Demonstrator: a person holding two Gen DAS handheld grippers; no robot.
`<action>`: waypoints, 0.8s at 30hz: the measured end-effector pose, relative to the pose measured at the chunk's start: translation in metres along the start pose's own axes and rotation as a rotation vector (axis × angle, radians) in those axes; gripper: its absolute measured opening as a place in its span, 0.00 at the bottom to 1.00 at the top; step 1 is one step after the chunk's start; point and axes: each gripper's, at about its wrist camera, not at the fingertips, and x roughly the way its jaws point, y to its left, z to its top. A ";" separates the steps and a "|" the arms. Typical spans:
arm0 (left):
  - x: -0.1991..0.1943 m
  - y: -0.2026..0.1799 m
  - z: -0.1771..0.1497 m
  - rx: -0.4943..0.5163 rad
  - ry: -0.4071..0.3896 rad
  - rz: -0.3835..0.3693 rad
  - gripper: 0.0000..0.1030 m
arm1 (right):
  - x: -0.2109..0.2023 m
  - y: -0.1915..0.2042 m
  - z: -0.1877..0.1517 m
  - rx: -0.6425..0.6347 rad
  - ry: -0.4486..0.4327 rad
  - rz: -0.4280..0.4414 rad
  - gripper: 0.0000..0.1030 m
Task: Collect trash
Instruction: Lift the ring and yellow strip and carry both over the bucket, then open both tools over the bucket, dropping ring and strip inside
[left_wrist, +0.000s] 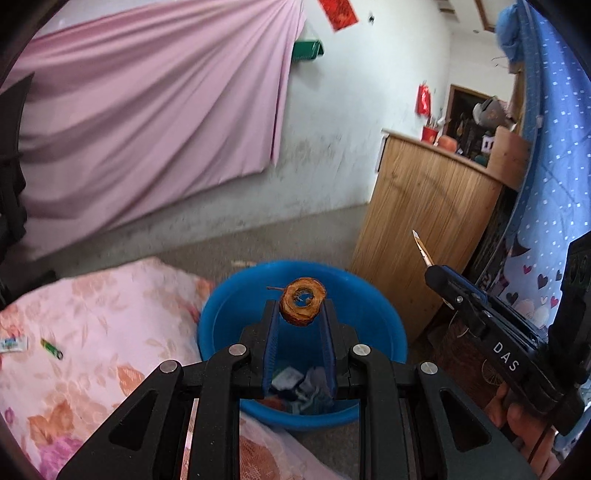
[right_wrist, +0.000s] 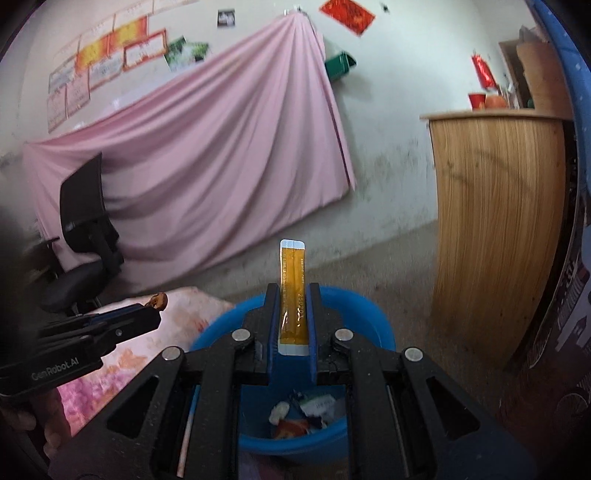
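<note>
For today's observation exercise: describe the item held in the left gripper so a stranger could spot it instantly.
Find the blue basin on the floor beside the pink floral bedding. Above it, the left gripper pinches a dried brown fruit ring. Unlike the flat orange sachet in the right gripper, it is round with a hole.

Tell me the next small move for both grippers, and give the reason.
Probably open both over the blue basin. The left gripper holds a dried fruit ring above it, the right gripper an orange sachet, and trash already lies inside.
</note>
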 end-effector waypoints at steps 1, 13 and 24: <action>0.002 0.001 -0.001 -0.005 0.020 0.005 0.18 | 0.003 -0.001 -0.002 0.001 0.017 -0.001 0.41; 0.028 0.008 -0.005 -0.030 0.148 0.010 0.18 | 0.037 -0.005 -0.024 -0.012 0.204 0.009 0.41; 0.036 0.019 -0.006 -0.075 0.199 -0.004 0.22 | 0.052 -0.008 -0.032 0.013 0.282 0.013 0.42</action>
